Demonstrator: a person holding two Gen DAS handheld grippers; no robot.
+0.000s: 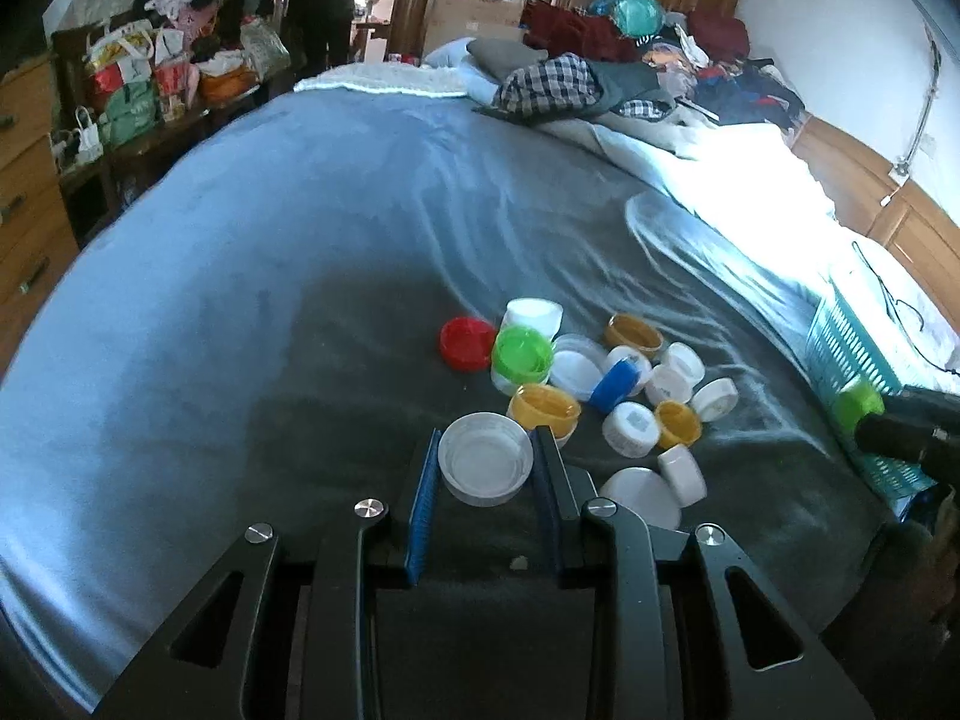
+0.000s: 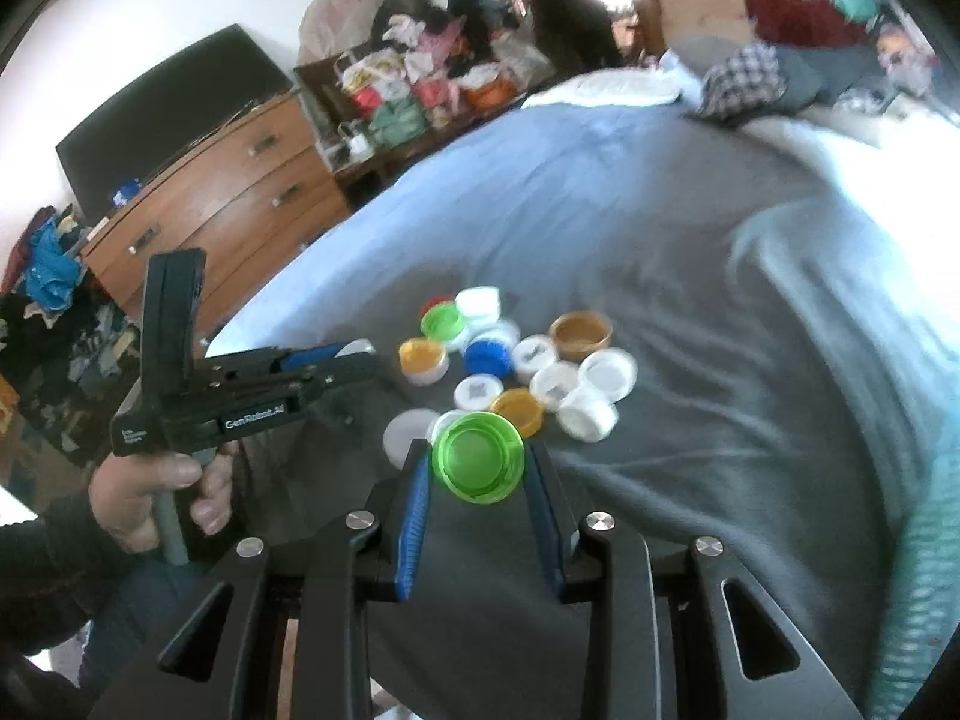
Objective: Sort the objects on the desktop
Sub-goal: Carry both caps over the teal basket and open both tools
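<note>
Lids point(image 1: 606, 384) remain mostly unsorted in a heap on the bed point(image 1: 300, 276), and I judge the job barely begun: my left gripper point(image 1: 487, 468) jaws clamp a white lid point(image 1: 485, 457), the right gripper point(image 2: 478, 474) jaws a green lid point(image 2: 478, 462), near the teal basket point(image 1: 840, 354).

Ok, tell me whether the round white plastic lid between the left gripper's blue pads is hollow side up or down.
Hollow side up: the white plastic lid shows its raised rim and recessed inside, clamped by the left gripper.

Both wrist views look steeply down, close above the bed point(image 1: 240, 276); sharing the caps pile point(image 2: 516, 360)
</note>
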